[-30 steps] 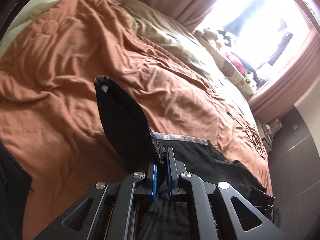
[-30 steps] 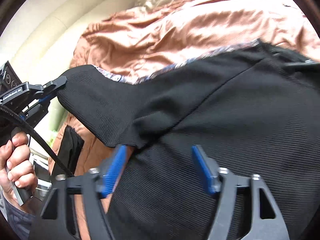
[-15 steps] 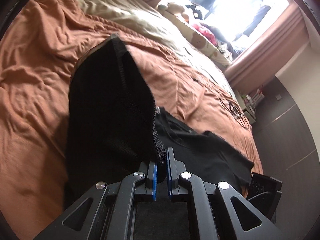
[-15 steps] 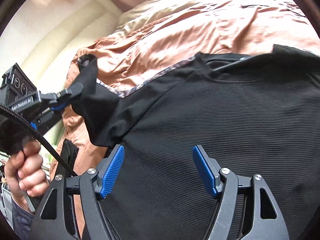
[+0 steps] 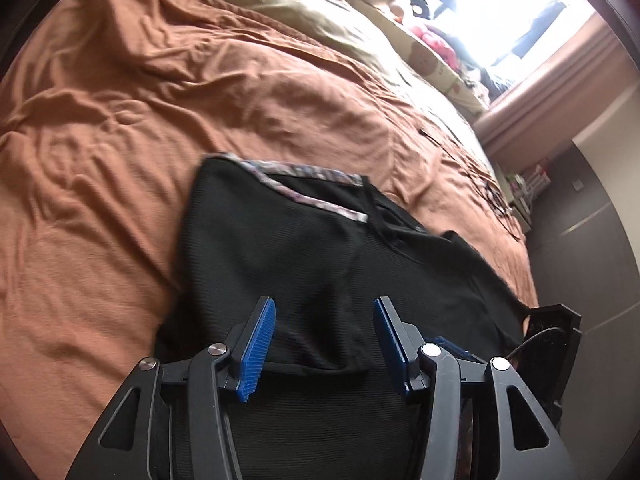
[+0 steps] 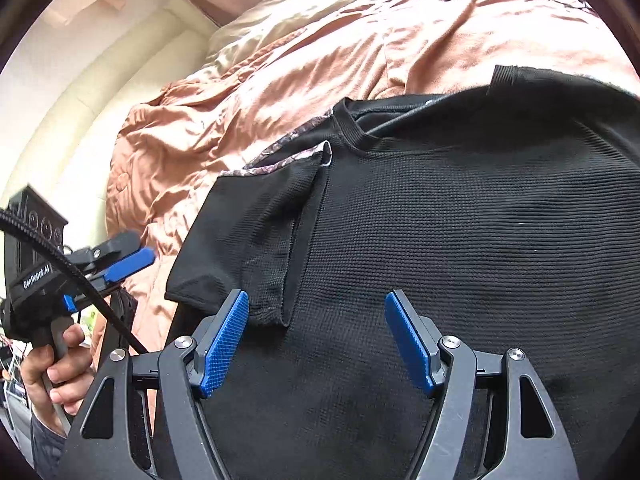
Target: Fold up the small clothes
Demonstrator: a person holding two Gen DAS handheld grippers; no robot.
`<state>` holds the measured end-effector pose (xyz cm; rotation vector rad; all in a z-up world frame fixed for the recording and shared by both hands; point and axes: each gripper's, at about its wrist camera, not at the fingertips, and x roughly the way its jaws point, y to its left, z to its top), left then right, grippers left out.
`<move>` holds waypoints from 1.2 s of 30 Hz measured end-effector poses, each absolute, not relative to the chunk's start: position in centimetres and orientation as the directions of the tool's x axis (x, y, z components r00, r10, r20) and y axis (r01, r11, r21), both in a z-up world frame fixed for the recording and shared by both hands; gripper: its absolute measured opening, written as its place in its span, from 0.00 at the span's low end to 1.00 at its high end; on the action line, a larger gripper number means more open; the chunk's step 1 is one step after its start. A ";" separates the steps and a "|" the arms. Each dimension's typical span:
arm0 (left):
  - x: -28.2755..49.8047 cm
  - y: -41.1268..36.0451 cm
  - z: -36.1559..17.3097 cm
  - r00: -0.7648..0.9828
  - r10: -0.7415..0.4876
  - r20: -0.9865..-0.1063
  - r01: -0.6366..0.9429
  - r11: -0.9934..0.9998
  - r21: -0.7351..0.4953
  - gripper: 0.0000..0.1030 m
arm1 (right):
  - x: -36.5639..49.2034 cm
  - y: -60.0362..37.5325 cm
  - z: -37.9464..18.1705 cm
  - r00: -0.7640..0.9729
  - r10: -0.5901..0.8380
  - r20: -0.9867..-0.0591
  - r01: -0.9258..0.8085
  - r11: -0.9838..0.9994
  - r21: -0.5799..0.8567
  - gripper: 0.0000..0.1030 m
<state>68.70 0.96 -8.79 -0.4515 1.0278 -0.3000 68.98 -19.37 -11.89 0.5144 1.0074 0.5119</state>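
Note:
A black ribbed top (image 5: 304, 264) with a patterned trim lies flat on the orange bedspread (image 5: 160, 92). Its left sleeve (image 6: 256, 240) is folded inward over the body (image 6: 460, 240). My left gripper (image 5: 322, 336) hovers open just above the sleeve's lower edge, nothing between its blue pads. In the right wrist view the left gripper (image 6: 132, 260) shows at the far left, held by a hand (image 6: 60, 364). My right gripper (image 6: 316, 336) stands open over the top's body, beside the folded sleeve's cuff.
The bed runs back to beige bedding (image 5: 320, 8) and a patterned pillow with soft toys (image 5: 436, 64) under a bright window. A pale padded headboard (image 6: 100, 80) lies left of the bed. Dark floor and a shelf (image 5: 532, 184) sit at the right.
My left gripper carried the sleeve over onto the top's body, then opened and let it go. The sleeve now lies flat. My right gripper stayed open above the top.

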 end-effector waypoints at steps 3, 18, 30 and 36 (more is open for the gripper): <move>68.6 2.8 -9.2 0.508 -0.385 -0.771 -0.003 0.894 -0.448 0.52 | 70.8 -18.5 -12.7 0.423 0.654 -0.627 -0.174 0.738 0.652 0.68; 68.5 8.3 -13.7 0.475 -0.317 -0.821 -0.082 0.913 -0.400 0.44 | 79.0 -12.8 -16.3 0.385 0.651 -0.654 -0.145 0.742 0.654 0.54; 69.1 6.9 -14.6 0.458 -0.315 -0.831 -0.071 0.919 -0.387 0.43 | 78.7 -13.5 -15.3 0.411 0.608 -0.679 -0.136 0.778 0.614 0.02; 69.0 5.4 -15.5 0.444 -0.310 -0.841 -0.060 0.926 -0.372 0.43 | 77.0 -15.6 -14.7 0.422 0.574 -0.702 -0.079 0.794 0.603 0.02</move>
